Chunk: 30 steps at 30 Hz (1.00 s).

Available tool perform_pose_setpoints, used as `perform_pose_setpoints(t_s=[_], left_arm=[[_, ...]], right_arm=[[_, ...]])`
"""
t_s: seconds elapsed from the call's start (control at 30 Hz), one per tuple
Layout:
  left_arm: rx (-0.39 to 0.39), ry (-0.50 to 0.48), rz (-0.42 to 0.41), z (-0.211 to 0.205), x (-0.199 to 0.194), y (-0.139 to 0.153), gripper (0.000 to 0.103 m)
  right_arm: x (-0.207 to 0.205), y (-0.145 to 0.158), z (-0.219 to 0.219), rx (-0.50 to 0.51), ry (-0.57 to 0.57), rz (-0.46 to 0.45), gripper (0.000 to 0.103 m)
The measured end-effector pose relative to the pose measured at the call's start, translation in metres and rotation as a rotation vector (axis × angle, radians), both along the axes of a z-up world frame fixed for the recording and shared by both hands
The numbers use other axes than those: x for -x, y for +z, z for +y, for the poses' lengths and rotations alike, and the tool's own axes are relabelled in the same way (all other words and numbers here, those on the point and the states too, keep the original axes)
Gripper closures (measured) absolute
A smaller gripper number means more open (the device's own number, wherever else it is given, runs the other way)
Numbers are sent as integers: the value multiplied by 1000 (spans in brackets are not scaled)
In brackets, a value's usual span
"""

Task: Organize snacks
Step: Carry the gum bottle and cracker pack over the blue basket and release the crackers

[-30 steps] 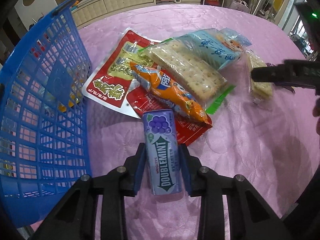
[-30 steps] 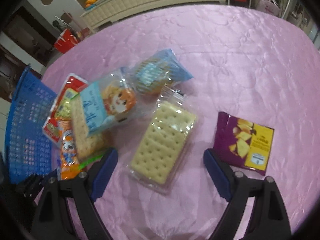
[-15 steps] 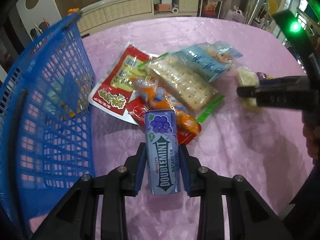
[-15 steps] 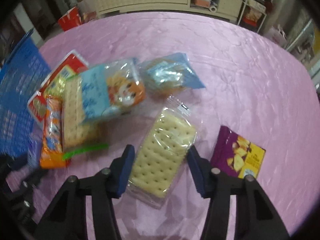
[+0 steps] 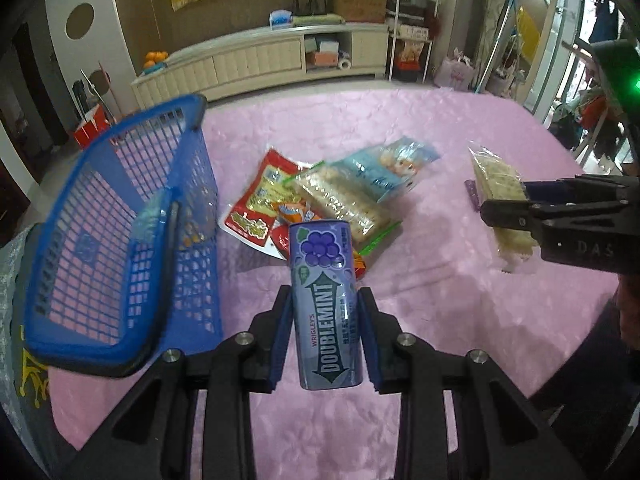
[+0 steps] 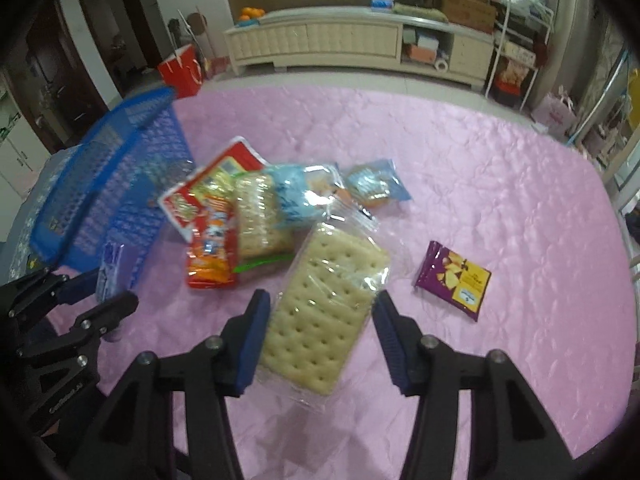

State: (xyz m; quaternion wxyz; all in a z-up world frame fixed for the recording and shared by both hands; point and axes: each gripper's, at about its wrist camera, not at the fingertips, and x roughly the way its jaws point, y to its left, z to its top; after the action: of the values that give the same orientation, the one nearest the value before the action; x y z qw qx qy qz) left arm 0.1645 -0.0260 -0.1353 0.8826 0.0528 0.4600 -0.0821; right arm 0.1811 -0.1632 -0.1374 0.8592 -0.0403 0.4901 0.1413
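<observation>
Both tools have risen off the counter [image 5: 440, 280]. Left tool [image 5: 326, 316] clamps the Doublemint tin [image 5: 326, 312]; right tool [image 6: 320, 320] has just closed on the cracker pack [image 6: 324, 304]. Next: carry both over the blue basket [image 5: 120, 240] and release.

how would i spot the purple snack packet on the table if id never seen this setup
Start at the pink tablecloth. Right of the snack pile, the purple packet lies flat, alone. It is the only purple pouch, with a yellow panel picturing chips.
</observation>
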Motion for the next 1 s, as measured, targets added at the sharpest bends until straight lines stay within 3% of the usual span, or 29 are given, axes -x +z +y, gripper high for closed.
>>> perform_pose_setpoints(t_s=[0.43, 1.0], left_arm=[[7, 42, -139, 34, 39, 62, 74], [9, 191, -189, 145, 36, 96, 74]], right_arm=[[38, 44, 55, -2, 104, -106, 46], [20, 68, 170, -29, 293, -136, 46]])
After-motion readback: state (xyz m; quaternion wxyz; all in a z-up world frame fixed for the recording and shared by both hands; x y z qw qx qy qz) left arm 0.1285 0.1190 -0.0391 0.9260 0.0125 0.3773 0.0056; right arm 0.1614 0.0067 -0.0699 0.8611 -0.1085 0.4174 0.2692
